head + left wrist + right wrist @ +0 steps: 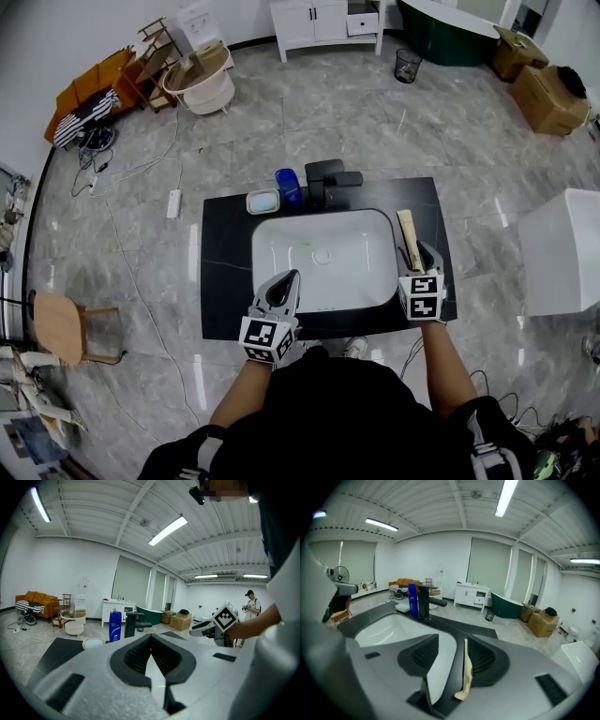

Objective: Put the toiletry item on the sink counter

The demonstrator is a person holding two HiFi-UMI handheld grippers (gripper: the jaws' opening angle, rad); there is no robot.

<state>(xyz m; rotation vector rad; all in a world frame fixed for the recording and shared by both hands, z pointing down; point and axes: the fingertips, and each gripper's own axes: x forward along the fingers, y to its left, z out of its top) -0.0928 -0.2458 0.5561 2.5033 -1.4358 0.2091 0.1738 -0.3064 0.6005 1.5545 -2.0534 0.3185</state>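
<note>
A long beige toiletry item [409, 236] lies flat on the black sink counter [225, 272], to the right of the white basin [322, 258]. My right gripper [421, 253] stands open around the item's near end. In the right gripper view the item [466, 667] lies on the counter between the spread jaws of the right gripper [453, 638], close to the right-hand one, with no pad pressing on it. My left gripper [289, 277] hovers over the basin's front edge. It is shut and holds nothing [151, 639].
A blue bottle [288, 186], a black faucet [328, 180] and a pale soap dish [262, 201] stand along the counter's back edge. A white block [561, 251] is off to the right and a wooden chair [61, 328] to the left. A person [251, 604] stands far off.
</note>
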